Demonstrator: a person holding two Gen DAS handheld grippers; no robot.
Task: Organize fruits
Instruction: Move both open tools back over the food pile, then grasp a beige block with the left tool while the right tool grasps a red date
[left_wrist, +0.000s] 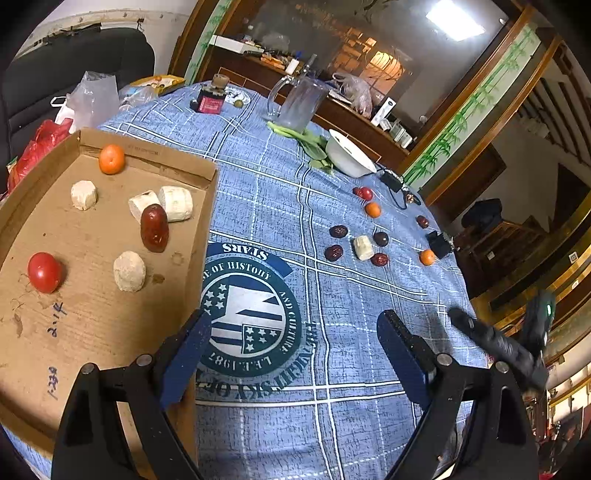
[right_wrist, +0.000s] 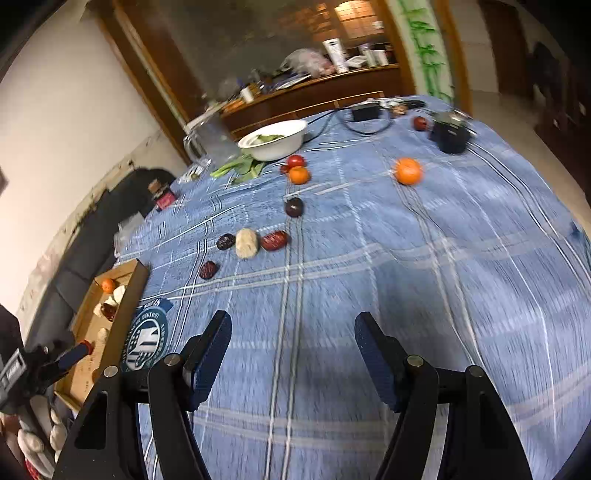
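A cardboard tray lies at the left of the blue tablecloth and holds an orange, a red tomato, a red date and several pale banana pieces. More fruit lies loose on the cloth: dates, a banana piece, oranges and a tomato. My left gripper is open and empty beside the tray's right edge. My right gripper is open and empty above bare cloth, short of the loose banana piece, dates and oranges.
A white bowl with greens, a clear plastic jug, a small bottle, black gadgets and cables stand at the table's far side. Plastic bags and a dark chair lie beyond the tray. The tray also shows in the right wrist view.
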